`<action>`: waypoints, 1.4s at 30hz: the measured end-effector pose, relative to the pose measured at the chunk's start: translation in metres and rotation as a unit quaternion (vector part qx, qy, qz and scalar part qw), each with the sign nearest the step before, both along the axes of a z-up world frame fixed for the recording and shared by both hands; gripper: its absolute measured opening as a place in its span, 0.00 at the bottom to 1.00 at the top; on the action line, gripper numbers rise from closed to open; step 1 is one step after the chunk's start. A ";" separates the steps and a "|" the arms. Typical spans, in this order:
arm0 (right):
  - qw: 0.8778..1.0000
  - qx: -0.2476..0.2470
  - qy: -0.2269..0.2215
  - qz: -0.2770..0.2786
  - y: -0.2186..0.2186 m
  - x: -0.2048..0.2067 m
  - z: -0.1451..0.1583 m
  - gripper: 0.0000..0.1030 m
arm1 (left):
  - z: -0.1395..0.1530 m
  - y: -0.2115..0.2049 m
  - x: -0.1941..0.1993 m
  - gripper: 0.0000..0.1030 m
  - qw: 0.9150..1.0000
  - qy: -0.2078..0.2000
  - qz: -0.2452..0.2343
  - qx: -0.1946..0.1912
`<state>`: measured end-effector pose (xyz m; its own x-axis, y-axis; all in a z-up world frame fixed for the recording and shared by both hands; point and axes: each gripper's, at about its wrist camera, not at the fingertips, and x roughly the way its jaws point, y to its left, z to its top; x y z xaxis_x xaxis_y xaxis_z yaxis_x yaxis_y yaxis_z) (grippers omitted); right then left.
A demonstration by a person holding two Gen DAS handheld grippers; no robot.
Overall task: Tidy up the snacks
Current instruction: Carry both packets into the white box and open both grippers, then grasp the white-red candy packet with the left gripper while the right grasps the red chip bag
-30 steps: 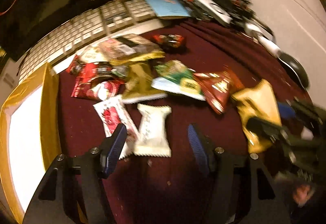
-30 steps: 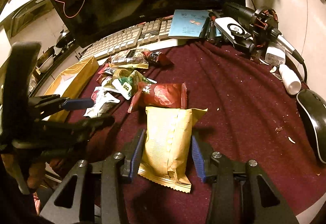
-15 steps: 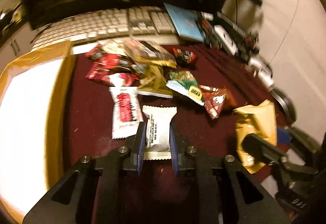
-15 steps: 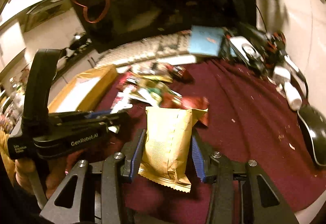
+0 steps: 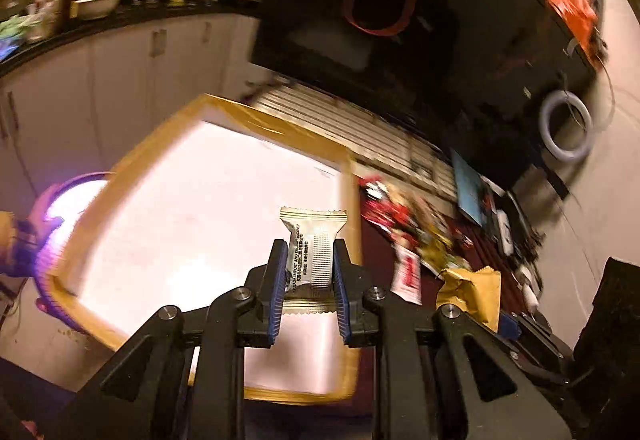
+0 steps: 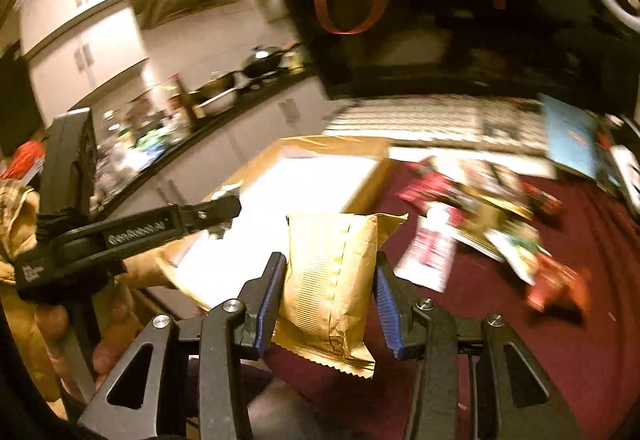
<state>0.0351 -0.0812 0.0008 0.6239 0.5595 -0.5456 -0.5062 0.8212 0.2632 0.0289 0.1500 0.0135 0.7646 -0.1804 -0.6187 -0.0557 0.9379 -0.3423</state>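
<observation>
Maroon counter [image 6: 580,340] is carrying a snack pile [image 6: 492,215] beside the box [image 5: 224,143]; your left hand-held gripper [image 5: 310,280] is clamping a white packet [image 5: 312,252] over the box, your right hand-held gripper [image 6: 330,304] is grasping a yellow packet [image 6: 332,280] near the box.

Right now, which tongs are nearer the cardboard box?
Left. The left tongs hold the white packet over the box; the right tongs, gripping the gold packet, hang short of its corner.

Snacks and grippers, counted

One small white snack pack [image 5: 313,252], one big yellow snack bag [image 6: 332,280], one shallow yellow-rimmed box [image 5: 256,123], two black grippers.
</observation>
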 end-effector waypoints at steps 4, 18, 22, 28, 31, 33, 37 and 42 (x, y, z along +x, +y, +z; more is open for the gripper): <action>0.999 -0.020 0.005 0.039 0.054 0.015 -0.005 0.42 | -0.009 0.028 0.010 0.18 0.999 0.022 0.045 0.012; 0.980 -0.189 0.007 0.066 0.138 0.017 -0.068 0.44 | -0.071 0.056 0.033 0.19 0.988 0.124 0.076 0.050; 0.982 -0.172 0.005 0.072 0.135 0.012 -0.067 0.52 | -0.068 0.050 0.030 0.20 0.987 0.124 0.076 0.065; 0.995 -0.057 0.012 0.075 0.094 0.009 -0.054 0.65 | -0.044 0.045 0.019 0.55 0.994 0.073 0.086 0.015; 0.995 0.025 0.043 0.085 0.052 0.006 -0.045 0.65 | -0.026 0.029 0.012 0.63 0.995 0.029 0.095 0.005; 0.994 0.061 0.050 0.080 0.022 0.002 -0.038 0.66 | -0.016 0.011 0.012 0.64 0.997 0.016 0.077 0.007; 0.991 0.116 0.051 0.046 -0.050 -0.002 -0.029 0.68 | -0.005 -0.035 0.012 0.65 0.999 -0.005 0.018 0.039; 0.991 0.119 0.053 -0.035 -0.124 0.012 -0.035 0.68 | -0.011 -0.098 0.033 0.70 0.992 0.021 -0.075 0.102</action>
<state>0.0472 -0.2048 -0.0344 0.6128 0.6371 -0.4675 -0.4088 0.7619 0.5024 0.0615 0.0520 0.0028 0.7116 -0.1576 -0.6847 0.0789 0.9863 -0.1451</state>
